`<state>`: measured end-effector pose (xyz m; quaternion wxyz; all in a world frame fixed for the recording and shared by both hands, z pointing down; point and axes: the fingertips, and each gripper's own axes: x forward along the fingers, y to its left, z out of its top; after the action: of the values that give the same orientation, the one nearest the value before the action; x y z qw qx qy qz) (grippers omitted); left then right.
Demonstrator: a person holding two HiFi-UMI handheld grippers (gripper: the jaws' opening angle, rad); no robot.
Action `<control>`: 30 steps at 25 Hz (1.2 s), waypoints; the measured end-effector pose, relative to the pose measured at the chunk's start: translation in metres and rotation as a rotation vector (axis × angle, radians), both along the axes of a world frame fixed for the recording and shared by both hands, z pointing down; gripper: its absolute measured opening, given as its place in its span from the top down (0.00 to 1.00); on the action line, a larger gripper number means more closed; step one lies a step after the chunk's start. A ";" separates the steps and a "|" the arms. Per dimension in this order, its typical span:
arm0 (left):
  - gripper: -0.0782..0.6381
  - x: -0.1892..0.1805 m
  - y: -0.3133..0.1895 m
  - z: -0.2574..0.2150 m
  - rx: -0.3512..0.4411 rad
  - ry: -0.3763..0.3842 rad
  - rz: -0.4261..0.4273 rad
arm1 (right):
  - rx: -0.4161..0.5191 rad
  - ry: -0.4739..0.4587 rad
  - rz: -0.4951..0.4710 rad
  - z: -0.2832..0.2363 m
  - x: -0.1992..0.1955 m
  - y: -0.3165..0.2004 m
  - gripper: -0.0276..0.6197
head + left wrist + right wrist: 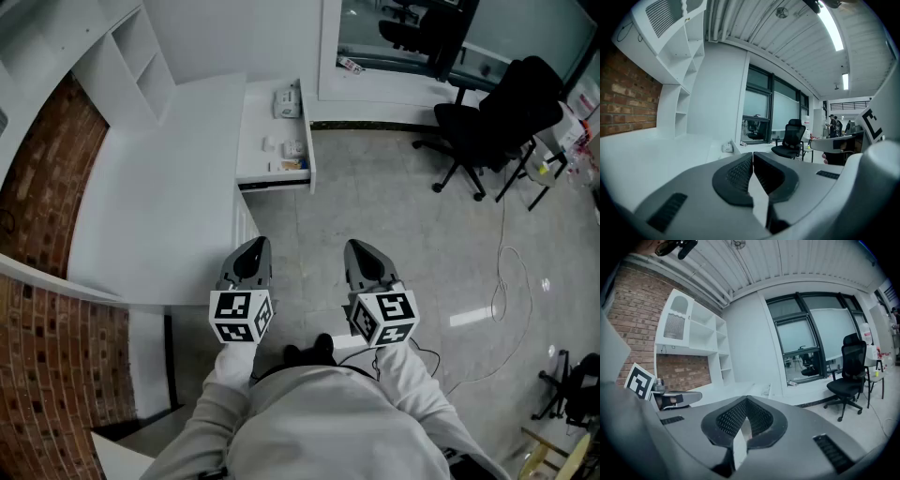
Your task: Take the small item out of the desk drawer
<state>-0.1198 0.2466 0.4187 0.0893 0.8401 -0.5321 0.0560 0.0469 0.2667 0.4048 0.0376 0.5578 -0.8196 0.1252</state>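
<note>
The white desk drawer point(307, 150) stands pulled out from the desk point(169, 187) ahead of me. Several small items lie in it: a white box point(286, 101) at the far end, small white pieces point(292, 148) in the middle, and an orange-and-blue one point(292, 165) at the near end. My left gripper point(255, 246) hovers by the desk's near corner, well short of the drawer, jaws shut and empty point(751, 155). The right gripper point(359, 248) is level with it over the floor, shut and empty too point(746, 399). In the left gripper view the white box point(727, 147) shows far ahead.
A black office chair point(497, 112) stands at the back right by the windows. A thin cable point(502, 272) loops across the grey floor on the right. White wall shelves point(141, 56) and a brick wall point(37, 197) border the desk's left side.
</note>
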 end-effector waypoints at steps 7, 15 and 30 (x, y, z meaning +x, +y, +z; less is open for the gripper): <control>0.86 0.012 0.002 -0.005 0.004 0.001 -0.022 | -0.001 -0.006 0.009 -0.004 0.018 0.005 0.91; 0.86 0.019 0.004 -0.019 0.051 -0.047 -0.062 | 0.026 -0.019 0.014 -0.013 0.036 0.006 0.91; 0.67 0.027 -0.018 -0.041 0.083 -0.034 -0.084 | 0.013 -0.042 0.030 -0.011 0.060 -0.003 0.91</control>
<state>-0.0933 0.2291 0.3776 0.0477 0.8189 -0.5703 0.0445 0.1068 0.2634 0.3939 0.0147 0.5673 -0.8127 0.1321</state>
